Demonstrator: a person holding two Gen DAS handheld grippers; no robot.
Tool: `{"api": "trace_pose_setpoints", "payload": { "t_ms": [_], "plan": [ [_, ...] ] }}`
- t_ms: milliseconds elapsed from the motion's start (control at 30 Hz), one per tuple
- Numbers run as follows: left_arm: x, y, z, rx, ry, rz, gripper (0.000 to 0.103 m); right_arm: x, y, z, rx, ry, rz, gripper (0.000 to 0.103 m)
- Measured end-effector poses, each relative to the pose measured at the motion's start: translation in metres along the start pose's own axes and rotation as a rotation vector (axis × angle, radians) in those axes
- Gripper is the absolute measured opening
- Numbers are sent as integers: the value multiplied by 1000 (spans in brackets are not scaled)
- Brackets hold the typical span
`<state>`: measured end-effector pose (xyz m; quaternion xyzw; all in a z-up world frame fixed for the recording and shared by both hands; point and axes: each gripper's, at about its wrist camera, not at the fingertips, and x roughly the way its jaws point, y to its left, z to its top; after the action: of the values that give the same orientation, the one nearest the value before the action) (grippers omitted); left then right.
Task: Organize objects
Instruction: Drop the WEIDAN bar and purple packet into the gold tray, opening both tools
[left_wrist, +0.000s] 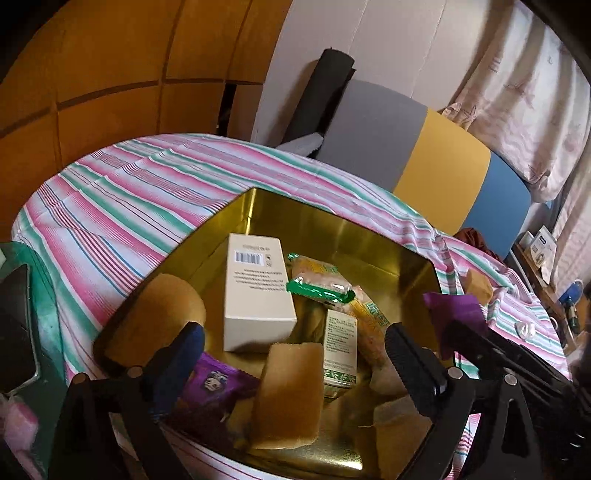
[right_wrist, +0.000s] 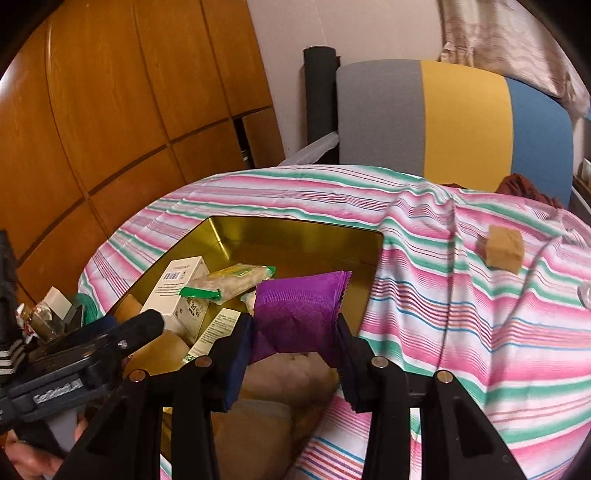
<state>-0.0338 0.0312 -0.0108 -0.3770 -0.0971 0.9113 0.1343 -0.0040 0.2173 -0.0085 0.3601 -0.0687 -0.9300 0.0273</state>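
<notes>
Table: covered with a pink, green and white striped cloth (right_wrist: 461, 295), rumpled near the tin's right side.
Chair: grey, yellow and blue backrest (right_wrist: 454, 122) behind the table's far edge, in front of a wall and a curtain.
Tin: gold-lined tin (left_wrist: 332, 229) with angled corners, sitting on the cloth with its lid off; both grippers are over its near edge.
Right gripper: the right gripper (right_wrist: 293, 343) reaches forward and slightly down over the tin's near right part, its fingers pressed on either side of a purple packet (right_wrist: 299, 314); the packet is lifted above the tin's contents, its crimped end pointing away from the camera.
Left gripper: the left gripper (left_wrist: 295, 354) angles down over the tin's near left, its fingers spread wide with nothing between them; a tan sponge block (left_wrist: 291, 391) stands in the tin below the gap. In the right wrist view its black body enters from the lower left, with part of a hand on its handle at the corner.
White box: a white box (left_wrist: 258, 291) with a barcode lies flat in the middle of the tin.
Snack packs: a green-edged snack pack (left_wrist: 317, 282) lies just right of the white box, overlapping a yellow one beneath it.
Small box: a narrow printed box (left_wrist: 340, 347) lies nearer the camera, beside the sponge block.
Second purple packet: a small purple wrapper (left_wrist: 218, 384) lies near the left finger.
Loose sponge: a tan sponge cube (right_wrist: 504, 249) rests on the cloth, well apart from the tin to the right.
</notes>
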Motion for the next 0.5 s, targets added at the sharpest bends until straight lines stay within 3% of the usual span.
{"api": "trace_pose_setpoints", "payload": {
  "t_ms": [300,500],
  "plan": [
    [-5,7,-2,-22,16,-1,99,36,-2,4,17,89,-64,44],
    [-6,7,-6,-34,33,-17,101,14,-16,-1,77,5,-69,47]
  ]
}}
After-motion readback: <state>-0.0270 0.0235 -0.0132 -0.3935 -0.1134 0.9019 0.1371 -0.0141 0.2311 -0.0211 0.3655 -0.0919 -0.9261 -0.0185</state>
